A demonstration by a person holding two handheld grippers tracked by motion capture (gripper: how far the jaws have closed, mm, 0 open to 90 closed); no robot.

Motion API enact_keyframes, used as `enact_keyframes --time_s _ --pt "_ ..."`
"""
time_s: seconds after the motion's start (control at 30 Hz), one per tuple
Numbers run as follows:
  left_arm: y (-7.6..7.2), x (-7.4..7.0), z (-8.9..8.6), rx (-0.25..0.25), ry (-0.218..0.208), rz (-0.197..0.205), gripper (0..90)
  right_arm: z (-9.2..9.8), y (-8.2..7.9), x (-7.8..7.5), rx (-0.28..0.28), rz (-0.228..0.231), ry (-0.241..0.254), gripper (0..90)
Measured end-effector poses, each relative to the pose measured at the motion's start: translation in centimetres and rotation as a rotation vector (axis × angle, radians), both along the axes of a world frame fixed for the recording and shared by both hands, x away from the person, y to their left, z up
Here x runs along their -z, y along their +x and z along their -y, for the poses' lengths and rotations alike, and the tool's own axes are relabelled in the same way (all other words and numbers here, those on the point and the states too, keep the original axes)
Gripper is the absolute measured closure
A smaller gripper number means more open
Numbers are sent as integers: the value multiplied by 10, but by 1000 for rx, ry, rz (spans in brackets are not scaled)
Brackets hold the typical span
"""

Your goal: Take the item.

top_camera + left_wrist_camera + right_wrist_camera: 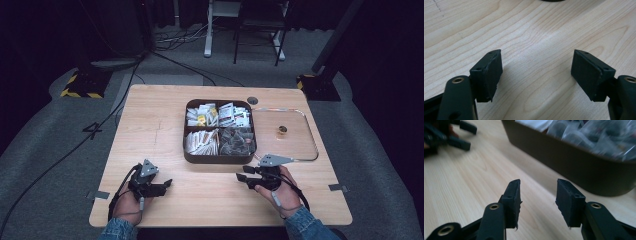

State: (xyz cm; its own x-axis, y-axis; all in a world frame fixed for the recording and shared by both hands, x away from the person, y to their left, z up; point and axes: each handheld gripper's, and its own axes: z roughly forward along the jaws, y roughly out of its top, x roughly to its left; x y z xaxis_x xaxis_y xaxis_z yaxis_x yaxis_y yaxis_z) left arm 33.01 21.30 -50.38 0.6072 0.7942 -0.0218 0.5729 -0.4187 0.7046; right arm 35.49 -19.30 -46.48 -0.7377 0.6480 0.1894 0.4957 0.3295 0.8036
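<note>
A dark brown box [220,159] with four compartments sits in the middle of the wooden table [150,120], packed with several small sachets and clear packets [236,141]. My left gripper [167,184] rests near the front left of the table, open, with bare wood between its jaws [536,72]. My right gripper [241,178] lies just in front of the box's front right corner, open and holding nothing [538,197]. In the right gripper view the box wall [574,162] rises close ahead, and the left gripper [461,137] shows at the top left.
The box's clear lid [287,132] lies flat to the right of the box, with a small round knob [282,130] on it. A round cable hole [252,100] sits behind the box. Cables run across the floor at the left. Table edges are close to both hands.
</note>
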Motion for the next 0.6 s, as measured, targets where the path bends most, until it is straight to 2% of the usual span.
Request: enact_keyframes --time_s 0.03,0.07,0.1,0.27,0.33,0.4,0.47,0.57,0.6 --pt "0 0 0 0 0 -1 259 0 0 0 0 0 0 532" --pt "0 0 0 0 0 0 259 2 4 -8 19 -5 38 523" --pt "0 0 0 0 0 0 259 3 7 -12 28 -6 49 521" --pt "0 0 0 0 0 0 260 7 20 -33 65 8 61 508" --pt "0 0 0 1 0 0 259 7 23 -37 69 10 60 505" --pt "0 0 -1 1 4 1 258 7 32 -48 74 18 46 482" --pt "-1 0 -1 2 5 2 257 7 36 -51 73 21 34 476" --pt "-3 0 -2 -4 3 0 257 7 47 -59 78 32 19 468" --pt "-3 0 -2 -3 1 0 256 5 56 -63 83 34 9 459"
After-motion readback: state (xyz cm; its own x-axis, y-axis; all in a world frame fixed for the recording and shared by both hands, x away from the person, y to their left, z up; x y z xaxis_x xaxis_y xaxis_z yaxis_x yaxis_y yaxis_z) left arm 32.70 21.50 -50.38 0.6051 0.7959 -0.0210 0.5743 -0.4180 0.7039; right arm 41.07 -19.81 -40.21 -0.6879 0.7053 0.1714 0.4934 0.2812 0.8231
